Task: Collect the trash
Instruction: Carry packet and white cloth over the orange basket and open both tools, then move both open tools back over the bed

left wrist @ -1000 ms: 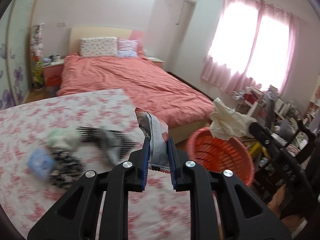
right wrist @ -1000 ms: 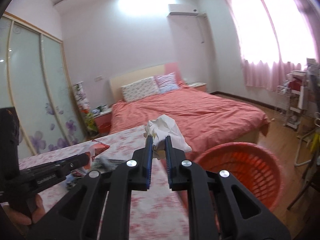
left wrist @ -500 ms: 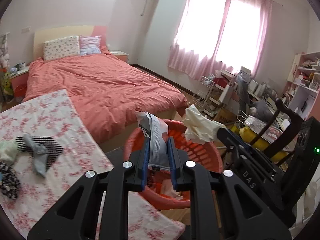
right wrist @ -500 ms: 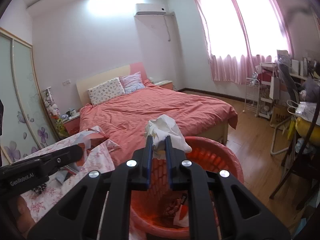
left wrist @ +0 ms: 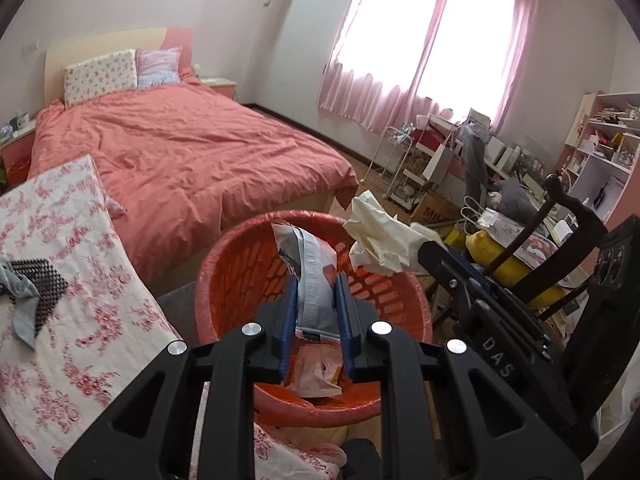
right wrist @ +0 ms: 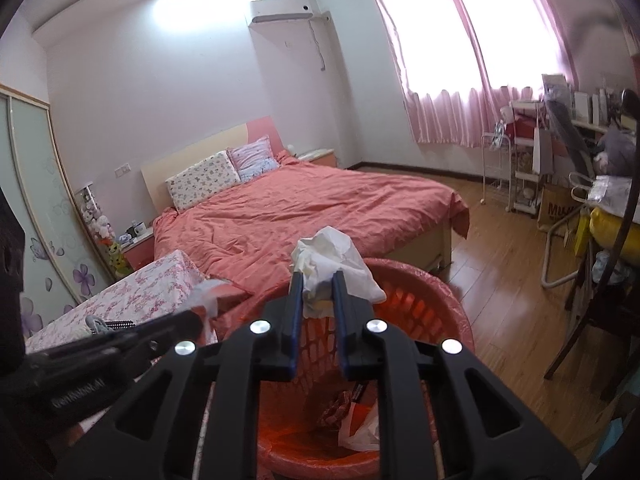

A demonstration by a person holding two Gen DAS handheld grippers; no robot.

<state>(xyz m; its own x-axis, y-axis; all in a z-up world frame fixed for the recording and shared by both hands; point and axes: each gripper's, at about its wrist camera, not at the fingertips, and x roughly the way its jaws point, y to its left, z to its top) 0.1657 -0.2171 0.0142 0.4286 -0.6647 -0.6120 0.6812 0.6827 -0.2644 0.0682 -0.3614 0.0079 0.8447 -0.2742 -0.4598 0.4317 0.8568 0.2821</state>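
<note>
Both grippers now over basket (left wrist: 240, 264) | left gripper (left wrist: 316, 304) pinches wrapper (left wrist: 312, 268) — right gripper (right wrist: 316, 300) pinches tissue (right wrist: 332, 256)

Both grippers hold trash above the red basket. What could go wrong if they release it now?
The tissue in the right gripper hangs near the basket rim on the bed side; being light, it may drift outside. The wrapper in the left gripper looks wedged between the pads and might cling instead of dropping.
</note>
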